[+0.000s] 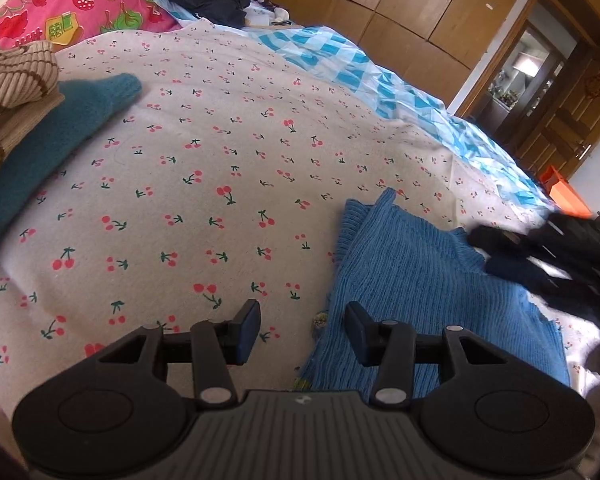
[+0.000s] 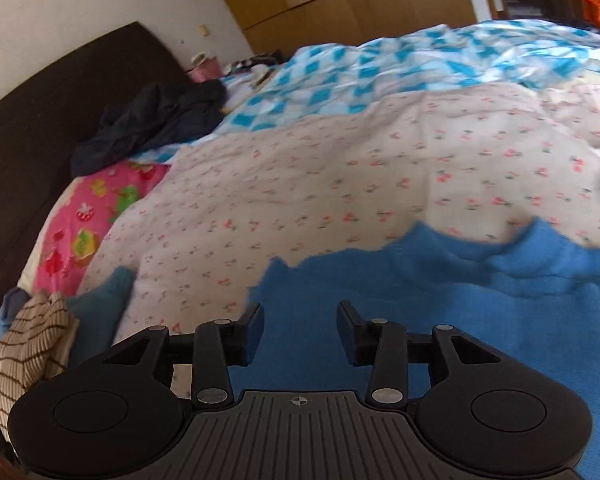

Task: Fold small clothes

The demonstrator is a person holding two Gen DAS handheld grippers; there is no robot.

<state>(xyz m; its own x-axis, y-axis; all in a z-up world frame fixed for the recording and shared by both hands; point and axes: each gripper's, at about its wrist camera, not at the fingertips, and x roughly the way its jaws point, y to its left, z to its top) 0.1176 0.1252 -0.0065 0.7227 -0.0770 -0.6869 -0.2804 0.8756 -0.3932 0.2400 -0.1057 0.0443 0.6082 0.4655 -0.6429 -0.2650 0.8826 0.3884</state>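
The blue ribbed knit sweater looks soft, light and floppy on the bed; pinch its near hem corners. Left tool and right tool are both released.

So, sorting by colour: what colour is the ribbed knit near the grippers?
Bright blue knit, clearest in left wrist view.

The left gripper and right gripper look alike: matte black, with two round housings flanking a ribbed grey centre plate (a small cross-shaped mark on it), silver pivot screws on angled link arms, and flat dark pads.
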